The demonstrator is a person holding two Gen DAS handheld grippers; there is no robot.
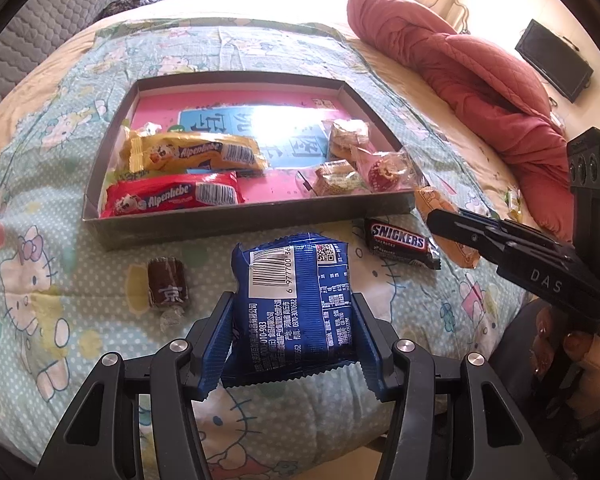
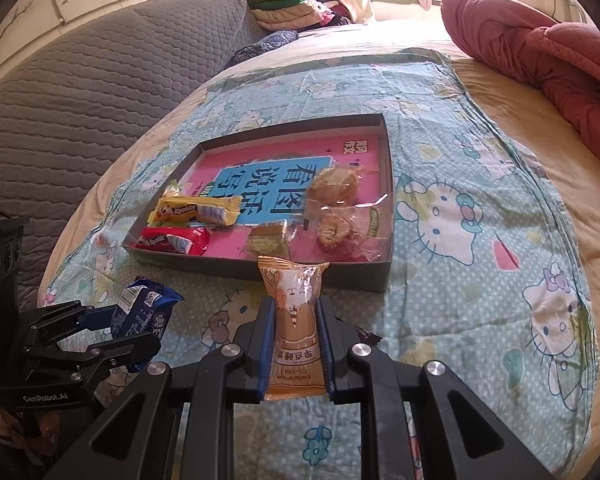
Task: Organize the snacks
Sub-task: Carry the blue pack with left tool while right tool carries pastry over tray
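My left gripper (image 1: 294, 304) is shut on a blue snack packet (image 1: 296, 296) and holds it above the bed, in front of the shallow grey box (image 1: 236, 220); the packet also shows in the right wrist view (image 2: 144, 312). My right gripper (image 2: 296, 308) is shut on an orange-and-white snack packet (image 2: 294, 320) just before the box's near wall (image 2: 340, 276). The box holds a yellow Alpenliebe pack (image 1: 196, 152), a red Alpenliebe pack (image 1: 172, 198) and several wrapped pastries (image 1: 360, 160). A Snickers bar (image 1: 400, 242) and a brown wrapped candy (image 1: 166, 288) lie on the bedsheet.
The box sits on a Hello Kitty quilt (image 2: 480, 200) on a bed. A red duvet (image 1: 480, 80) is bunched at the right. A grey quilted cover (image 2: 80, 100) lies at the left. Folded clothes (image 2: 296, 0) are stacked at the far end.
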